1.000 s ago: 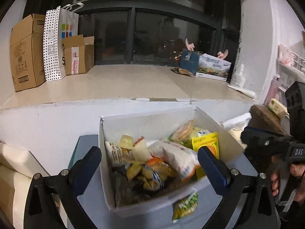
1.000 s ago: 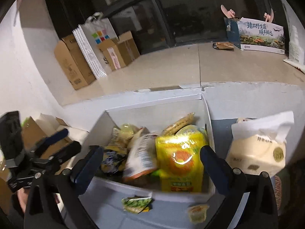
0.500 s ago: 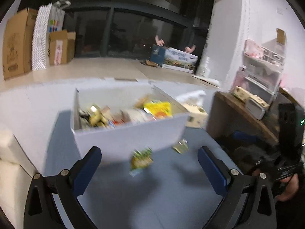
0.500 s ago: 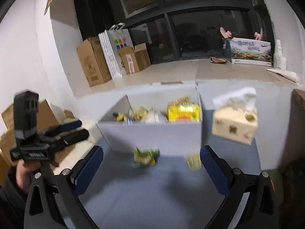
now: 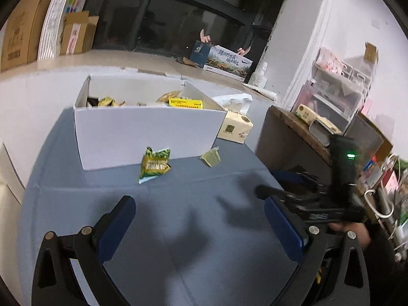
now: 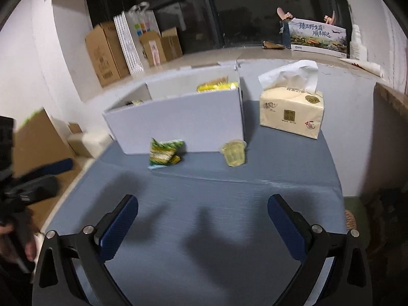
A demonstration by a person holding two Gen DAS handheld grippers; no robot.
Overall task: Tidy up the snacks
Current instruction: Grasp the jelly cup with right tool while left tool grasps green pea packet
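A white open box (image 5: 142,135) (image 6: 178,125) full of snack packets stands at the back of the blue-grey table (image 5: 178,229) (image 6: 216,216). In front of it lie a green-yellow snack packet (image 5: 154,164) (image 6: 164,154) and a small yellow jelly cup (image 5: 211,158) (image 6: 233,153). My left gripper (image 5: 199,229) is open and empty, well short of both. My right gripper (image 6: 202,227) is also open and empty, near the table's front. Each gripper shows in the other's view, at the side, held by a hand.
A tissue pack (image 6: 290,112) (image 5: 234,127) stands right of the box. A wooden side table (image 5: 301,130) with small items is on the right. Cardboard boxes (image 6: 107,53) and a paper bag (image 6: 132,43) sit on the window ledge behind.
Both grippers have pulled back and away from the box, from right over it to the table's front. The packet and jelly cup lie where they were.
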